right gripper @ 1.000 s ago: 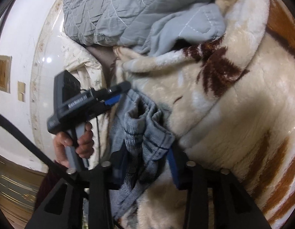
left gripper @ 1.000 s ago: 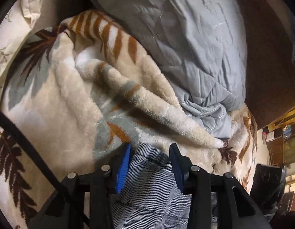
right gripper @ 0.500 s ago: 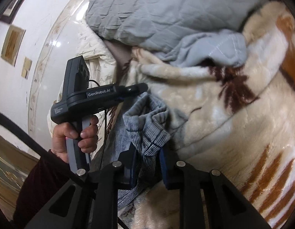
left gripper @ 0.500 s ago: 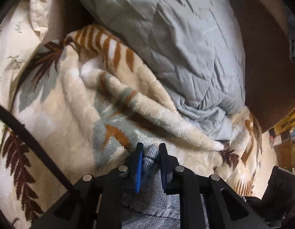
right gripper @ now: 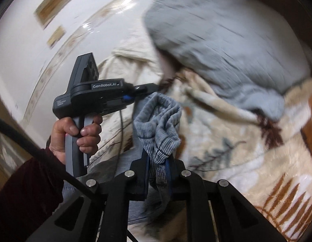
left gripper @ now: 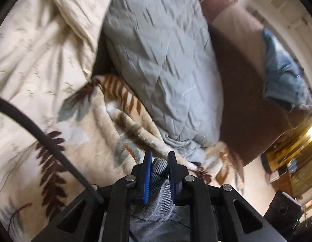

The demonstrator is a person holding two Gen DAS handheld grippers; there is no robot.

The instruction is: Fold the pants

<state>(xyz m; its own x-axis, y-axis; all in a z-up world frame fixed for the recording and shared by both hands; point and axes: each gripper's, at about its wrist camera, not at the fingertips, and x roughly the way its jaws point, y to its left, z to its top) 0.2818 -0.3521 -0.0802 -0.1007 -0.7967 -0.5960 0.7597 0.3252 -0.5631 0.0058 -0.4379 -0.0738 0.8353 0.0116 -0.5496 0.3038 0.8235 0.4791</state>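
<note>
Quilt (left gripper: pixel 166 64) on fleece blanket (left gripper: pixel 91 141), pants (right gripper: pixel 158 129) in front, sheet (left gripper: pixel 35 46) left.

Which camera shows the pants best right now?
The right wrist view: the pants rise bunched from the shut right gripper, across to the left gripper. The left wrist view shows only a pinched fold and fabric below.

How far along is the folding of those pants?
Only the pickup looks done: the left gripper and right gripper have just closed on bunched striped grey pants, raised over the leaf-print fleece blanket. No neat fold shows; spreading and folding remain.
</note>
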